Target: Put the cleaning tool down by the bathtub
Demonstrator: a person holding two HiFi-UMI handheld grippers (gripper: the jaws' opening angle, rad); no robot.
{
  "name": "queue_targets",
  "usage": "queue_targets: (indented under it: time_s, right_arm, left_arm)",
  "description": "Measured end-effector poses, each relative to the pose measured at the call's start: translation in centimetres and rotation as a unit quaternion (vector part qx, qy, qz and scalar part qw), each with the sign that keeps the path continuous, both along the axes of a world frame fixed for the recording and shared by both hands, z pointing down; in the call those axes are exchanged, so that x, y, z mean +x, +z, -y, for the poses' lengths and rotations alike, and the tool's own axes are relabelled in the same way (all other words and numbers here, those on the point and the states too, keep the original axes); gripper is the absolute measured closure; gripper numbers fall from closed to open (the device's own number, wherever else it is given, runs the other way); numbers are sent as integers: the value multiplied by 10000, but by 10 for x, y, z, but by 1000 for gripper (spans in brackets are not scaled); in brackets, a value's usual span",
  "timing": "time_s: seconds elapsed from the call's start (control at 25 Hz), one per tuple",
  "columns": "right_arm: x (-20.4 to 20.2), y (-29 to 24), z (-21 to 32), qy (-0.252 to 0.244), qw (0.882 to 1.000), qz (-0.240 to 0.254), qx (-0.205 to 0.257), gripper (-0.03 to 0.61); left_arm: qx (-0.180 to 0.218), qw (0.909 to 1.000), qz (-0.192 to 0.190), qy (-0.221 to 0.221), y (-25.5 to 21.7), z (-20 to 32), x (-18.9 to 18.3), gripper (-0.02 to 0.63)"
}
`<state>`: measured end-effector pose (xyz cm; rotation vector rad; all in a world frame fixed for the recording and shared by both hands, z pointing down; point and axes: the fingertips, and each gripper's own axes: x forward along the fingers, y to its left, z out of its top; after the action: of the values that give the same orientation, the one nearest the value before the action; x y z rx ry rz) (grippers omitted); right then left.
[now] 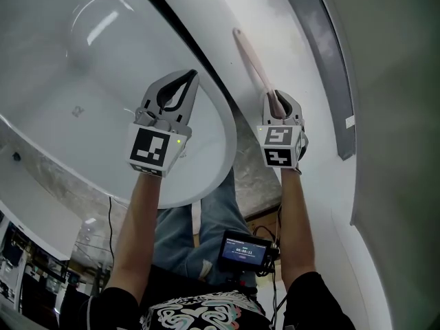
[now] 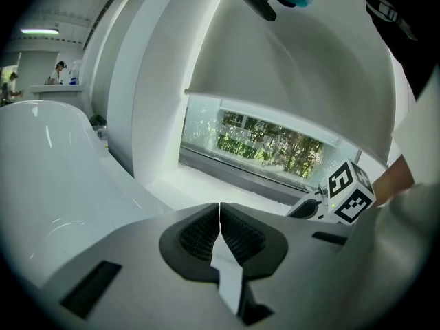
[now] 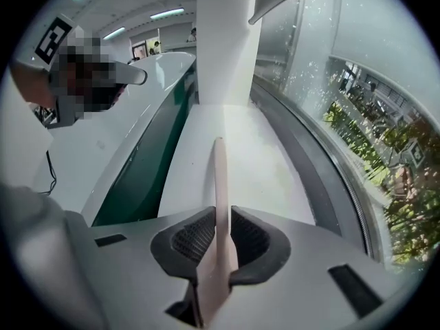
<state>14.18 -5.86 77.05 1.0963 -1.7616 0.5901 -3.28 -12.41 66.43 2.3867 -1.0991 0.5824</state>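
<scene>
Here, cleaning tool [image 3: 220, 205] between right gripper [image 3: 221, 243] jaws.

Ledge [image 1: 282, 33] right of bathtub [image 1: 82, 81], cleaning tool [image 1: 250, 59] over ledge

Bathtub [image 1: 89, 53]: glossy white, smooth, bright highlights. Cleaning tool [image 3: 220, 177]: pale pink plastic, matt, smooth. Left gripper [image 2: 220, 215], right gripper [image 3: 221, 229]: matt grey plastic shells, black ribbed pads [image 3: 196, 236]. Ledge [image 3: 254, 150]: white, matt, faintly speckled. Jeans [image 1: 180, 229]: blue denim.

Ledge [image 3: 256, 158] open between bathtub [image 3: 148, 108] and window [image 3: 371, 136]; white pillar [image 3: 223, 40] blocks far end.
</scene>
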Motion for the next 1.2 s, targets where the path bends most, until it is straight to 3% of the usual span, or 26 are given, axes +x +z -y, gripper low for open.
queue_targets:
  time_s: [0.32, 0.44, 0.84, 1.2]
  right_arm:
    - [-5, -34, 17, 1, 9986, 181, 488, 503]
    - [-8, -43, 20, -83, 9980, 141, 616, 535]
    - [-10, -63, 18, 132, 9970, 249, 725, 551]
    - [-5, -112, 17, 315, 9947, 260, 948, 551]
  left_arm:
    - [91, 10000, -28, -27, -9, 5, 3, 597]
    - [82, 10000, 1, 17, -11, 3, 1, 597]
    - [152, 9999, 53, 42, -24, -4, -8, 597]
    - [243, 9997, 1, 43, -65, -11, -8, 596]
